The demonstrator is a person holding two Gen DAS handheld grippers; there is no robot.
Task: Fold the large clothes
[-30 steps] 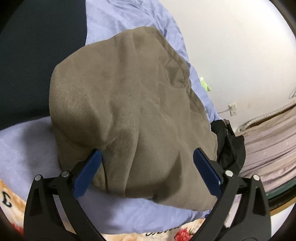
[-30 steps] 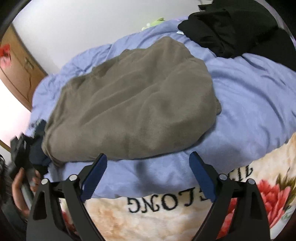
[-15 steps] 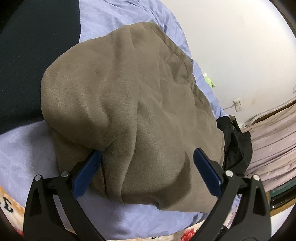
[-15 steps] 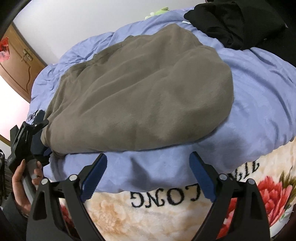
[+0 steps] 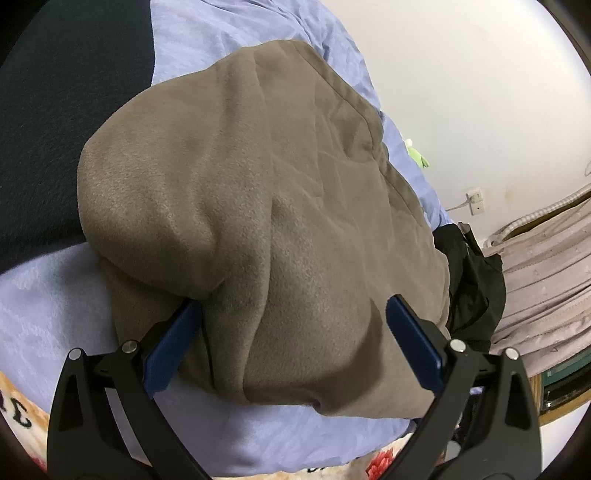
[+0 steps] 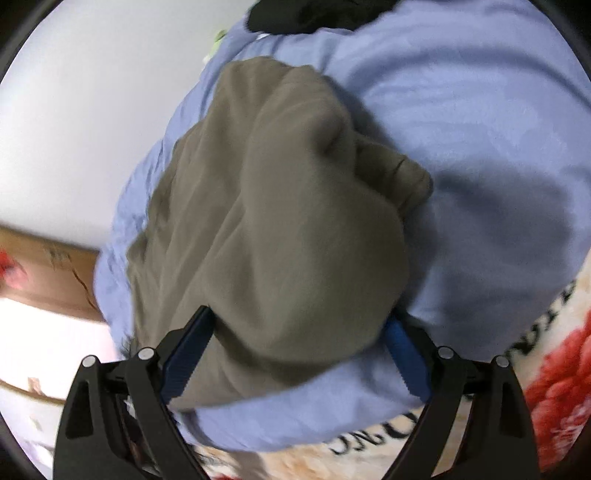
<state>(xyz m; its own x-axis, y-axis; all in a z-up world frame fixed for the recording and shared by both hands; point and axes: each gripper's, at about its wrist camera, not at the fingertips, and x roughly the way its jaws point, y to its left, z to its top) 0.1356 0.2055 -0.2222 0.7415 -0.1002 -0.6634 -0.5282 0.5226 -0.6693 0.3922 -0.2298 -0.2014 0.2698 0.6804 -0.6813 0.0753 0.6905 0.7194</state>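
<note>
A large olive-brown fleece garment [image 5: 280, 206] lies bunched on a light blue sheet [image 5: 48, 306]. My left gripper [image 5: 293, 334] is open, its blue pads to either side of the garment's near edge, the cloth bulging between them. In the right wrist view the same garment [image 6: 280, 229] fills the middle, with a ribbed cuff [image 6: 406, 181] at its right. My right gripper [image 6: 299, 347] is open, its jaws wide apart around the garment's near end. That view is blurred.
A black garment [image 5: 469, 280] lies beyond the brown one; it also shows in the right wrist view [image 6: 314, 14]. A floral blanket with lettering [image 6: 546, 347] covers the near bed edge. A white wall [image 5: 480, 74], a small green toy [image 5: 417, 155] and striped pinkish bedding [image 5: 546, 266] lie beyond.
Both grippers have moved forward onto the brown garment. The right one has swung in and turned, so the cloth now sits between its open jaws. Both stay open.
</note>
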